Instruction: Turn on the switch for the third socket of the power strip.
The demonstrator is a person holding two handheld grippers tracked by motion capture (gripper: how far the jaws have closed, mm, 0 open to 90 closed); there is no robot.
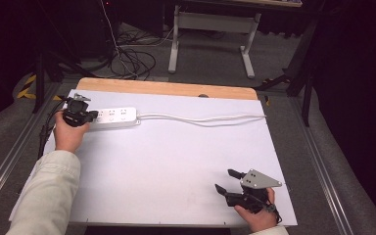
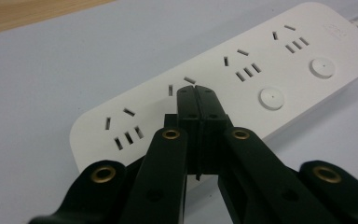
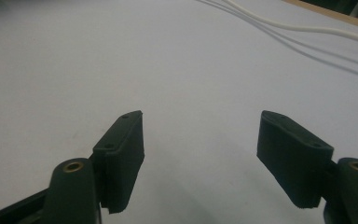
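High view: white table sheet [image 1: 176,166], power strip [image 1: 115,117], dark cable-strewn floor [image 1: 137,58].

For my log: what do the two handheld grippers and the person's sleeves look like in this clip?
Both grippers are black, with brass-coloured rivets at the linkage joints. The left gripper has flat rectangular pads; the right gripper has ribbed pads. A grey three-cornered plate tops the right one, and a black cable trails from the left. The sleeve is pale cream.

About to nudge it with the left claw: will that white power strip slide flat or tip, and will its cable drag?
The power strip lies flat, long and low, so it will probably slide, not tip. Its body looks rigid plastic, likely light. The cable lies in slack curves, so it should flex and trail, perhaps swinging the strip slightly.
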